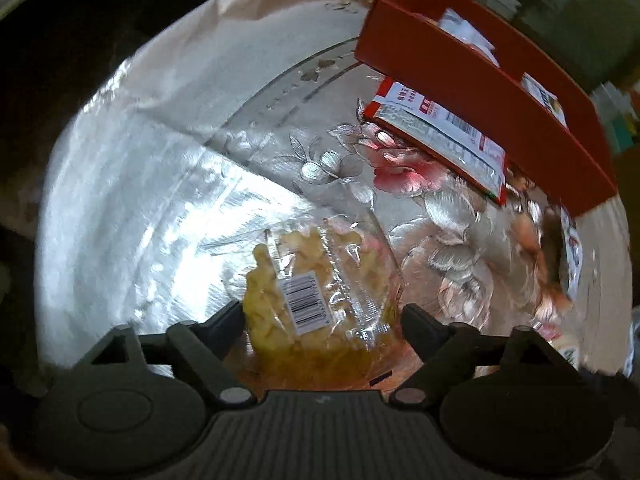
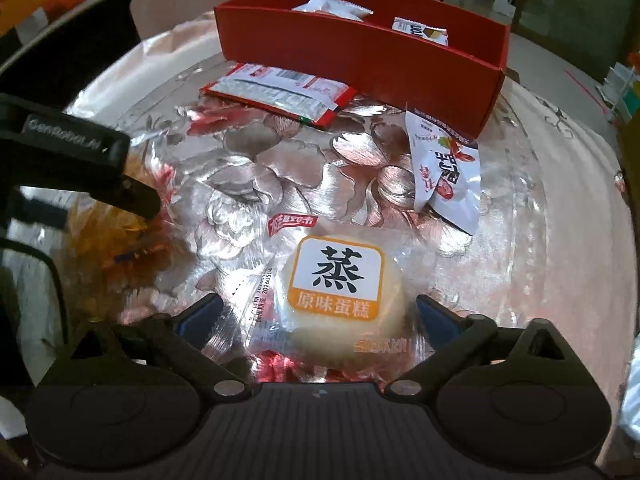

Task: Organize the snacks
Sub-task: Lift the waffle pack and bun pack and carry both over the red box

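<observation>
Left tool open around a clear bag of yellow snack pieces, right tool open around a wrapped pale round steamed cake, red box at the far side of the worktop.

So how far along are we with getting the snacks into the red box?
Done: at least two packets sit in the red box. In hand: nothing gripped; the left hand-held gripper straddles the yellow snack bag, the right hand-held gripper the steamed cake. Left: those, the red-edged packet and white packet.
</observation>
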`<control>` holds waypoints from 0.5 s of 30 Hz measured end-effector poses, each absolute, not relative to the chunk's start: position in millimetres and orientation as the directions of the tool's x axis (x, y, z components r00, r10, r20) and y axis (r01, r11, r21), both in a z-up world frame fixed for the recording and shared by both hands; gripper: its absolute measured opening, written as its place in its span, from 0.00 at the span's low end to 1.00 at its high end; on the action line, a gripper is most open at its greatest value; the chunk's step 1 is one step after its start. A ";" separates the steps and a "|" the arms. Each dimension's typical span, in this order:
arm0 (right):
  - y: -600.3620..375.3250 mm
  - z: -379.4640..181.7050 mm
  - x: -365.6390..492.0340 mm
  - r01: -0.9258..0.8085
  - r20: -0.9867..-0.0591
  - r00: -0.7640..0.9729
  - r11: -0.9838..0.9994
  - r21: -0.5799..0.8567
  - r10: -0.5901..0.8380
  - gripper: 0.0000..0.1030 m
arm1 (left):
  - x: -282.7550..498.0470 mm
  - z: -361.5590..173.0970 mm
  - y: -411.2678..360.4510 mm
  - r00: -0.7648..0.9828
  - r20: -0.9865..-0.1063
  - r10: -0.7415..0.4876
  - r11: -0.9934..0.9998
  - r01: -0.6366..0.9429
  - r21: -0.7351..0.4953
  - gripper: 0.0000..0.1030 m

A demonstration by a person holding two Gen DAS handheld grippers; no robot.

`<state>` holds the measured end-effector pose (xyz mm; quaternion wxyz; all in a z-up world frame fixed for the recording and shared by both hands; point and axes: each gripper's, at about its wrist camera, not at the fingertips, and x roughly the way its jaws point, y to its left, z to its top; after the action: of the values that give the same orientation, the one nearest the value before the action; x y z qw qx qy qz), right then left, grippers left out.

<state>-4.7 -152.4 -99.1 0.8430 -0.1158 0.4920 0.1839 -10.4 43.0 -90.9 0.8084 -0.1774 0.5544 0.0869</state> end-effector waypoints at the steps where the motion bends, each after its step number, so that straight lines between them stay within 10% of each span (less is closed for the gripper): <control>1: -151.7 -98.0 -4.2 -0.418 -0.875 0.446 0.908 -0.018 0.188 0.92 | -11.1 -90.5 42.0 0.371 -0.928 -0.048 0.929 -0.324 -0.177 0.73; 15: -160.9 -65.9 7.7 -0.337 -0.862 0.462 0.941 0.044 0.206 0.81 | -2.6 -60.1 51.6 0.428 -0.887 -0.174 0.937 -0.206 -0.284 0.71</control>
<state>7.7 -160.9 -65.9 0.8525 -0.0662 0.4935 0.1592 -2.6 51.6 -60.1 0.8261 -0.1779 0.5346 0.0096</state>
